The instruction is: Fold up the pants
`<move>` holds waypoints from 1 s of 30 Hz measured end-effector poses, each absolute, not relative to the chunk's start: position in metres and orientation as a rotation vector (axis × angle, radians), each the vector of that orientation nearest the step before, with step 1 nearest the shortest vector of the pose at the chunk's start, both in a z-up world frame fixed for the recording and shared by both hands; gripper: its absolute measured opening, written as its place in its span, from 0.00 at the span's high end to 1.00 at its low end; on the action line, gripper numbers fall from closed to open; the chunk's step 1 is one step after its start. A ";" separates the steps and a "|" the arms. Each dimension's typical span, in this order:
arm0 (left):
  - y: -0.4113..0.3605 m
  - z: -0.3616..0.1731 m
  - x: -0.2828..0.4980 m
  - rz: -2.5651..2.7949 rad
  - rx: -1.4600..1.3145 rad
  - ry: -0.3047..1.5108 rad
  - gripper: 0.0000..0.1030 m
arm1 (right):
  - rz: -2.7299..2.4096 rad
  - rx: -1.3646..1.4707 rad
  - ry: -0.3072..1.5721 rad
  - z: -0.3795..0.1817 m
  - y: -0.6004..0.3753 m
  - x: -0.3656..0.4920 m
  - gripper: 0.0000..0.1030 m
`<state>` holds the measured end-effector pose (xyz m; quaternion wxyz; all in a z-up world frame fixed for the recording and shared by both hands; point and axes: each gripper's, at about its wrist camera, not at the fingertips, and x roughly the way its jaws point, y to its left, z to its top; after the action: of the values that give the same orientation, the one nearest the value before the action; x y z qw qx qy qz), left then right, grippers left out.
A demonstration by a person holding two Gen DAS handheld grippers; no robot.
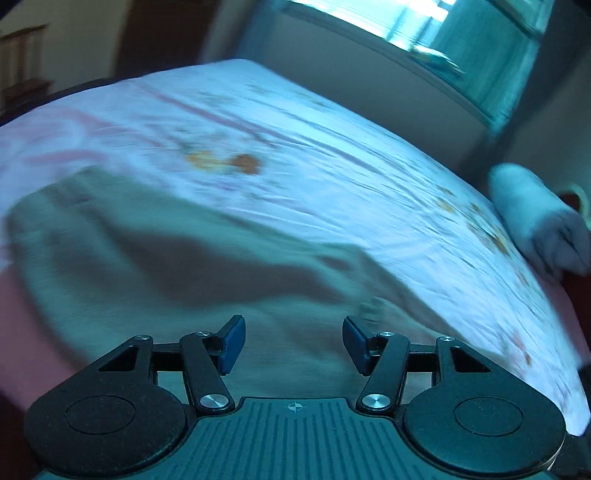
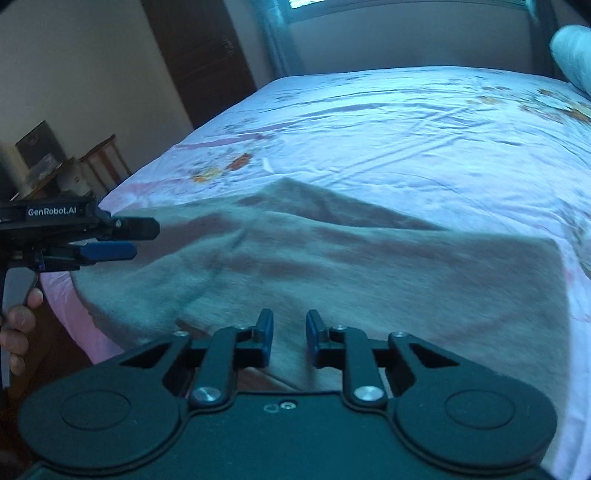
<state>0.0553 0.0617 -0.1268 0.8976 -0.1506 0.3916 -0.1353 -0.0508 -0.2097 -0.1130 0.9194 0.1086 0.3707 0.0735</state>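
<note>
The beige pants [image 1: 184,258] lie spread in loose folds on the near part of the bed; they also show in the right wrist view [image 2: 369,273]. My left gripper [image 1: 293,343] is open and empty, held just above the cloth near the bed's front edge. It also shows from the side at the far left of the right wrist view [image 2: 129,240]. My right gripper [image 2: 290,338] is open with a narrow gap and empty, held over the near edge of the pants. The left wrist view is blurred.
The bed sheet [image 2: 406,122] is white-pink with small floral prints. A rolled white cloth [image 1: 535,218] lies at the bed's right edge. A window [image 1: 424,26] is behind the bed. A dark door [image 2: 199,55] and a cluttered side table [image 2: 55,166] stand left.
</note>
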 end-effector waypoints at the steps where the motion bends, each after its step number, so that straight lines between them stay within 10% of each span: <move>1: 0.073 -0.129 0.055 -0.251 -0.316 0.810 0.44 | 0.170 0.213 0.760 -0.112 -0.203 -0.047 0.90; 30: 0.229 -0.236 0.093 0.107 -0.939 0.754 0.45 | 0.222 0.228 0.855 -0.134 -0.163 -0.014 0.91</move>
<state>0.0928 0.2286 -0.2356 0.8229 -0.4413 0.3543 0.0504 -0.0145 -0.1627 -0.1335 0.8977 0.1099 0.4129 0.1073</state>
